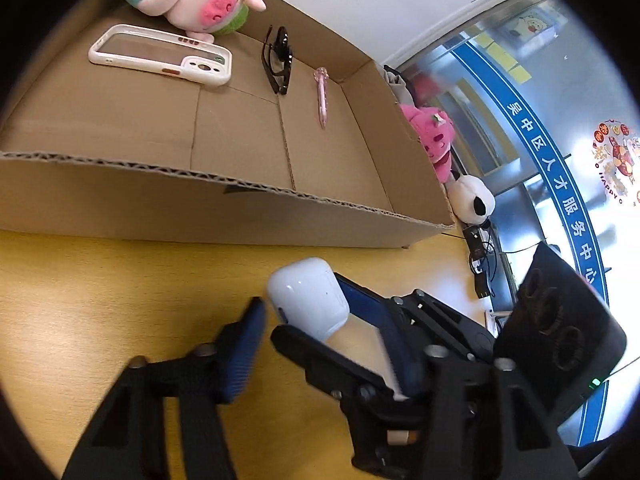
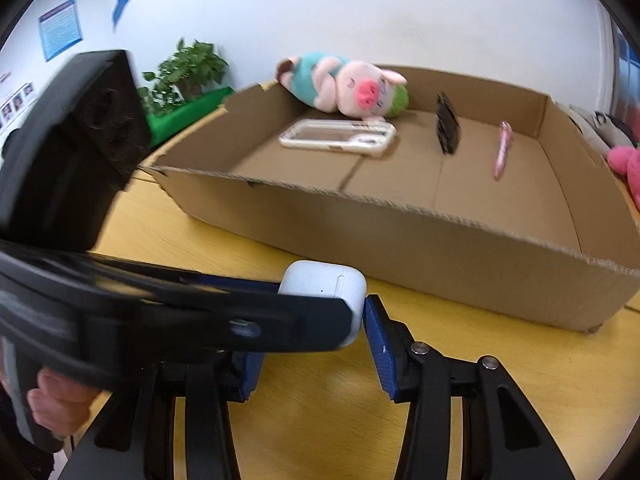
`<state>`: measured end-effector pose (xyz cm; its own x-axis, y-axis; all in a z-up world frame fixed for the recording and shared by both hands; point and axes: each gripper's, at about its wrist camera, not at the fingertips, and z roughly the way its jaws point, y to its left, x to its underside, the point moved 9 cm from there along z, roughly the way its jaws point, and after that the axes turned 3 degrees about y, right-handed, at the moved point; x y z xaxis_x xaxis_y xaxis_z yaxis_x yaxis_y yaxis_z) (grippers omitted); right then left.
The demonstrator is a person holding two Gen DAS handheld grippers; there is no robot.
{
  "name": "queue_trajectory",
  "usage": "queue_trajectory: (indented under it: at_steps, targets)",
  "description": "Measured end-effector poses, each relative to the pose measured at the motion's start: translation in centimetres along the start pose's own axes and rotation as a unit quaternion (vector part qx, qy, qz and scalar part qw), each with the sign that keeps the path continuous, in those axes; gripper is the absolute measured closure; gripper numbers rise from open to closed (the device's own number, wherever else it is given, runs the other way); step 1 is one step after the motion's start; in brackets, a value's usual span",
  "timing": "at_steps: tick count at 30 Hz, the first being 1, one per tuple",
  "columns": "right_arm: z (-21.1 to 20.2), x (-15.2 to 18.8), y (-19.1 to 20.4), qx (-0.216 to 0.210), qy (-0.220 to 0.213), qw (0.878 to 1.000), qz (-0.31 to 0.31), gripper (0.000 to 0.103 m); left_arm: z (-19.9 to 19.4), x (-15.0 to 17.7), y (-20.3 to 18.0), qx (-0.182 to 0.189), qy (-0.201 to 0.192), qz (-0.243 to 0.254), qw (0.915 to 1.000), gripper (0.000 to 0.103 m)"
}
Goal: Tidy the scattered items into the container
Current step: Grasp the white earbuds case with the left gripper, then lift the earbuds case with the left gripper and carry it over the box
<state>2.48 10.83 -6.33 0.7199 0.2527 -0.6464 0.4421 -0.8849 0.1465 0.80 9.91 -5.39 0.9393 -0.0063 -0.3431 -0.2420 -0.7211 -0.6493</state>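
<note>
Closest to both lenses are my blue pads, gathered round the white earbud case (image 2: 322, 292), which sits over the yellow table (image 2: 320, 408) just short of the cardboard box (image 2: 400, 236). From my right wrist, its long axis runs from 9 to 3 o'clock, with a rounded end at 3. My left gripper (image 1: 306, 298) reaches in level from 9 o'clock, with my left hand (image 2: 56, 404) curled on its handle. One finger lies across the case's near face and the other behind it, so those jaws look narrowed onto it, though the left wrist view leaves a sliver of doubt at one pad. My right gripper (image 2: 312, 340) comes up from 6 o'clock with its jaws spread wider than the case. Its 3 o'clock pad touches the case's end and the other pad is partly hidden. Inside the box, toward 12 o'clock, lie a pig plush (image 2: 352, 90), a phone case (image 2: 340, 138), sunglasses (image 2: 448, 130) and a pink pen (image 2: 502, 150).
</note>
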Motion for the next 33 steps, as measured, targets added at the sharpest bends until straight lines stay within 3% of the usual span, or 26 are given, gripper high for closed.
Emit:
queue_trajectory:
  at_steps: [6,15,24,33]
  targets:
    - [0.4,0.2,0.3,0.001,0.011,1.000,-0.008,0.054,-0.4,-0.3,0.9,-0.009,-0.009,-0.020,0.9997,0.078]
    - [-1.2,-1.0,0.2,0.012,0.009,1.000,-0.027,0.054,-1.6,-1.4,-1.5,-0.031,-0.022,0.020,0.9991,0.079]
    - [-4.6,-8.0,-1.0,0.038,-0.025,0.996,-0.075,0.055,-5.2,-6.8,-6.5,-0.059,-0.067,0.098,0.9911,0.080]
    - [-4.2,-15.4,-4.6,0.024,-0.014,0.996,-0.081,0.055,-5.8,-14.5,-8.2,-0.064,-0.079,0.126,0.9868,0.081]
